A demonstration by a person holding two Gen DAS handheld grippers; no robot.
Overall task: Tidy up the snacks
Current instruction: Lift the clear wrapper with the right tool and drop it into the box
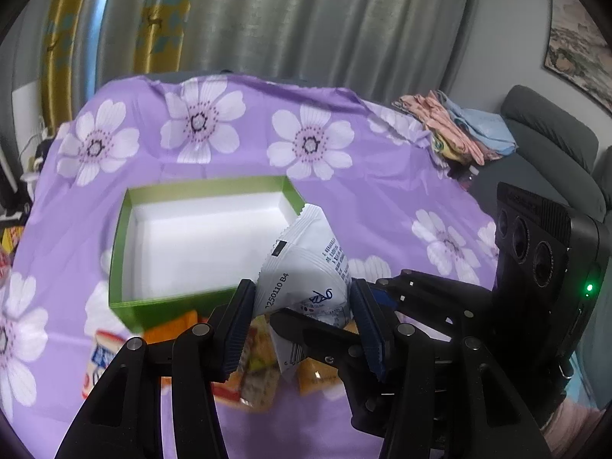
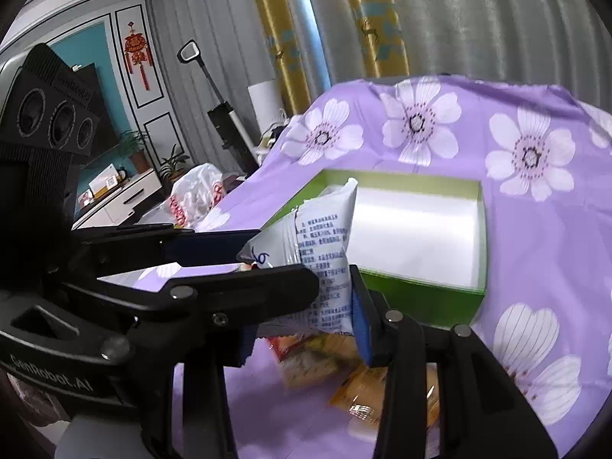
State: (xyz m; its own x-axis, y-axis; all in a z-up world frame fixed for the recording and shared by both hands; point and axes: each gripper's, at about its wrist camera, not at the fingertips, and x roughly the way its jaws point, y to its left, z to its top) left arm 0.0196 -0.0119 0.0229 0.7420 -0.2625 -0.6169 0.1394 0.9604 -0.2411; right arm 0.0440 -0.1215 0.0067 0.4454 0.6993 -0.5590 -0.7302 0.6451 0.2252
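Note:
A white snack packet [image 1: 306,267] with blue print is held above the table, near the front right corner of an empty green box [image 1: 160,302] with a white inside. My left gripper [image 1: 302,306] is shut on the packet, its blue pads on both sides. My right gripper [image 2: 302,313] also closes on the same packet [image 2: 325,252], crossing in from the right in the left wrist view. The green box [image 2: 420,298] lies just beyond the packet. Several orange and yellow snack packets [image 1: 260,363] lie on the cloth under the grippers.
A purple cloth with white flowers [image 1: 344,191] covers the table. Another snack packet [image 1: 99,359] lies at the front left. Folded clothes [image 1: 459,130] sit at the far right edge on a grey sofa. A plastic bag [image 2: 195,195] lies off the table's left side.

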